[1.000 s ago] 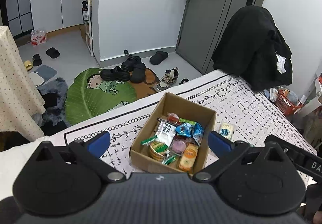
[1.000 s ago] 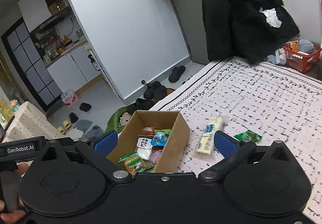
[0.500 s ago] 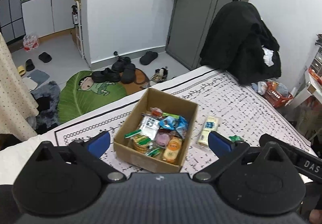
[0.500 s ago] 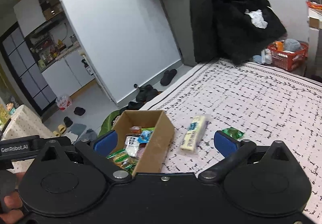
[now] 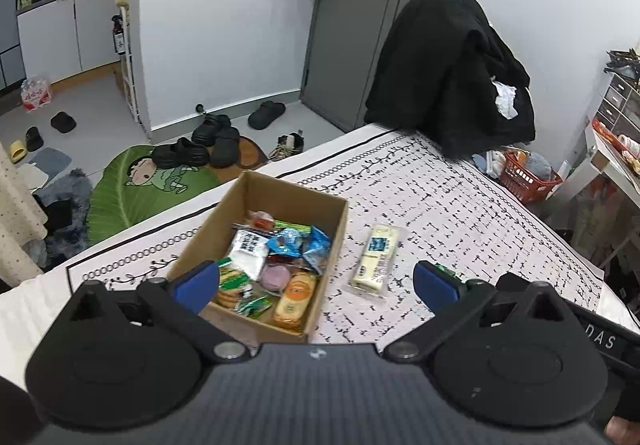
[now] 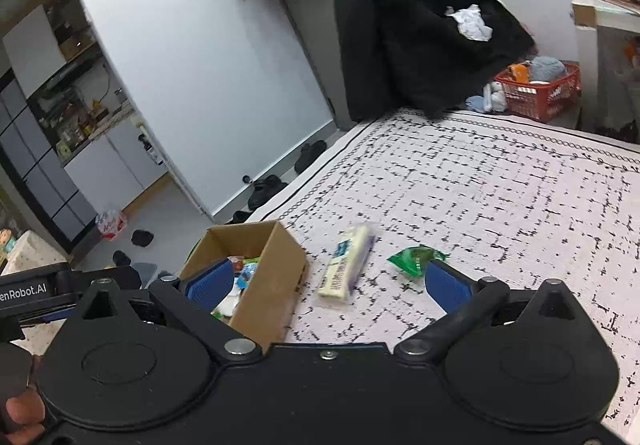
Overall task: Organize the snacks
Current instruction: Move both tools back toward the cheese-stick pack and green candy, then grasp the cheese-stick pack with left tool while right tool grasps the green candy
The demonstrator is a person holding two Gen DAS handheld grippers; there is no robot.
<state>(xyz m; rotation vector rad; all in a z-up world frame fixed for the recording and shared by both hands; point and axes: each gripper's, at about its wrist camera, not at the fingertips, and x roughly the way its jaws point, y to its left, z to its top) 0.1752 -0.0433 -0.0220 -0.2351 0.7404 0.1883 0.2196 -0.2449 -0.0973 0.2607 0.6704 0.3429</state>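
Note:
A cardboard box full of several wrapped snacks sits on the patterned bedspread. A long pale yellow snack pack lies just right of the box. A small green packet lies further right, by the right-hand blue pad. My left gripper is open, held above the box's near right corner. My right gripper is open above the bed, its span covering the box corner and the yellow pack. Neither holds anything.
A black coat hangs over something at the far end of the bed. A red basket stands on the floor beyond. Shoes and a green leaf mat lie on the floor to the left. A grey door is behind.
Both views have swung right: the box has slid left in each frame, and the yellow pack and green packet have come further into view. Both grippers stay open.

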